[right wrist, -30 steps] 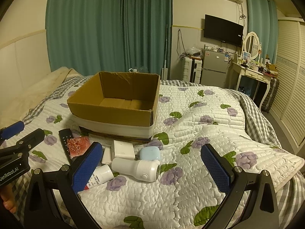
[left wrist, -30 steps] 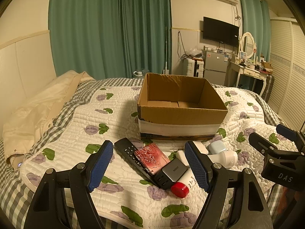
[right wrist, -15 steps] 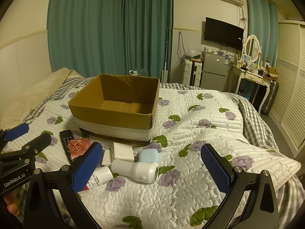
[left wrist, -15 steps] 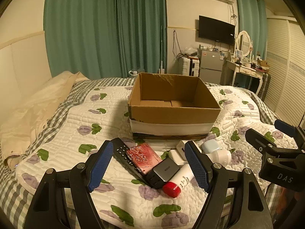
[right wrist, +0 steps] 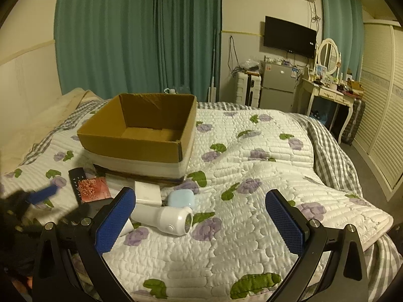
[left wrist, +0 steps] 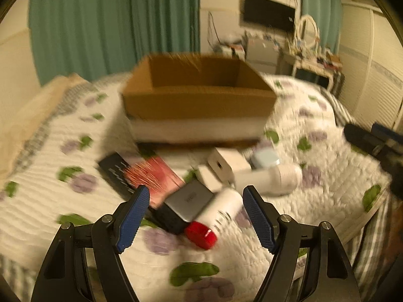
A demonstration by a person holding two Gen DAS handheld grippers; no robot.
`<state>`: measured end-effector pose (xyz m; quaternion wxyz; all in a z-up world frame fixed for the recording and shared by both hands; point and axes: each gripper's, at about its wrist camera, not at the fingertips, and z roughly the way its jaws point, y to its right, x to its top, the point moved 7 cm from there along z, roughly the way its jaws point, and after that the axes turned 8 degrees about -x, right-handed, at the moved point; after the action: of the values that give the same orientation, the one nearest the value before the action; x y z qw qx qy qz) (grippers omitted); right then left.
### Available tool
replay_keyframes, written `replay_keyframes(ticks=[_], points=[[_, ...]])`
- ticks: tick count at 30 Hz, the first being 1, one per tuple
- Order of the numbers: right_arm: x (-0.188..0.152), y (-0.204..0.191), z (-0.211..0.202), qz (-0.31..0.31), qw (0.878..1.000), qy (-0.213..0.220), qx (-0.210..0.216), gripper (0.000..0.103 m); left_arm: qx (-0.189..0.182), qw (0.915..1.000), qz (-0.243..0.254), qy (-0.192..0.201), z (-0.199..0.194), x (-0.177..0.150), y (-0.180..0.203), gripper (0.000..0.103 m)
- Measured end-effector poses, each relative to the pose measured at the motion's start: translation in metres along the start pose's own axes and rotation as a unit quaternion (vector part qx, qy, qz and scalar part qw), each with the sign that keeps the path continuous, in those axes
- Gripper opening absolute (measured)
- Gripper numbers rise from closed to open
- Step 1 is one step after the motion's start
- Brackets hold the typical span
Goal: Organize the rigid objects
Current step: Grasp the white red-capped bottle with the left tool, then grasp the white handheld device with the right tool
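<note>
My left gripper (left wrist: pixel 195 216) gapes wide over the red-capped white tube (left wrist: pixel 214 216) (blurred view), holding nothing. My right gripper (right wrist: pixel 200 222) gapes empty near the white shaver (right wrist: pixel 165 216).

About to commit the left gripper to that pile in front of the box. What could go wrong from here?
1. The grey charger, red-capped tube and remote overlap, so the open left gripper may catch two items or knock one loose.
2. The left view is motion-blurred, so aim is uncertain.
3. The open right gripper hovers nearby by the white handheld device; the two could collide.
</note>
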<state>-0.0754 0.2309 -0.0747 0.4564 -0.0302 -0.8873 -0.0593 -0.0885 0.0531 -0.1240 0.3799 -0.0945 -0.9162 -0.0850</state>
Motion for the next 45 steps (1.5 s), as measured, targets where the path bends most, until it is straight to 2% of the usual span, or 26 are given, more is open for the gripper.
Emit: replay_keyframes(ticks=[4,6,8,9,11,15,19,20,21,23,25,26,28,31,32,35,39,45], points=[[-0.003,0.006,0.006,0.006,1.000,-0.011,0.004,0.103,-0.013,0.9985,0.021,-0.048,0.031,-0.018,0.012,0.077],[-0.005,0.008,0.008,0.009,1.000,-0.017,0.005,0.103,-0.014,0.9976,0.042,-0.053,0.033,-0.024,0.019,0.077],[-0.007,0.011,0.011,0.015,1.000,-0.025,0.008,0.103,-0.050,0.9953,0.043,-0.071,0.032,-0.030,0.028,0.071],[-0.007,0.012,0.012,0.018,0.999,-0.028,0.009,0.103,-0.054,0.9949,0.040,-0.076,0.030,-0.033,0.031,0.071],[-0.008,0.013,0.012,0.021,0.999,-0.029,0.011,0.103,-0.042,0.9940,0.061,-0.080,0.030,-0.035,0.034,0.071],[-0.008,0.013,0.012,0.020,0.999,-0.029,0.012,0.103,-0.054,0.9922,0.050,-0.100,0.031,-0.034,0.029,0.071],[-0.009,0.010,0.014,0.014,0.999,-0.032,0.009,0.103,-0.057,0.9876,0.099,-0.107,0.054,-0.032,0.036,0.070],[-0.009,0.009,0.013,0.012,0.999,-0.032,0.009,0.103,-0.054,0.9872,0.101,-0.111,0.055,-0.032,0.036,0.067],[-0.009,0.009,0.012,0.011,0.999,-0.031,0.008,0.103,-0.054,0.9872,0.096,-0.115,0.052,-0.032,0.037,0.064],[-0.008,0.010,0.012,0.012,1.000,-0.028,0.007,0.103,-0.056,0.9865,0.094,-0.121,0.042,-0.034,0.035,0.050],[-0.008,0.011,0.012,0.015,0.999,-0.028,0.006,0.103,-0.076,0.9849,0.080,-0.133,0.036,-0.036,0.032,0.046],[-0.008,0.011,0.013,0.016,0.999,-0.030,0.006,0.103,-0.097,0.9817,0.058,-0.153,0.039,-0.039,0.029,0.045],[-0.009,0.009,0.015,0.012,0.999,-0.033,0.007,0.103,-0.108,0.9778,0.040,-0.175,0.050,-0.043,0.027,0.045],[-0.010,0.007,0.015,0.007,0.999,-0.031,0.006,0.103,-0.102,0.9815,0.034,-0.158,0.061,-0.041,0.028,0.043],[-0.010,0.008,0.015,0.008,0.999,-0.031,0.006,0.103,-0.103,0.9830,0.032,-0.148,0.057,-0.039,0.029,0.038],[-0.011,0.009,0.019,0.009,0.999,-0.036,0.004,0.103,-0.091,0.9872,0.044,-0.124,0.045,-0.032,0.031,0.036],[-0.013,0.008,0.023,0.002,0.999,-0.040,0.008,0.103,-0.084,0.9924,0.036,-0.083,0.027,-0.018,0.031,0.036],[-0.015,-0.003,0.031,-0.025,0.998,-0.046,0.025,0.103,-0.020,0.9989,0.040,-0.008,-0.002,0.009,0.017,0.036]])
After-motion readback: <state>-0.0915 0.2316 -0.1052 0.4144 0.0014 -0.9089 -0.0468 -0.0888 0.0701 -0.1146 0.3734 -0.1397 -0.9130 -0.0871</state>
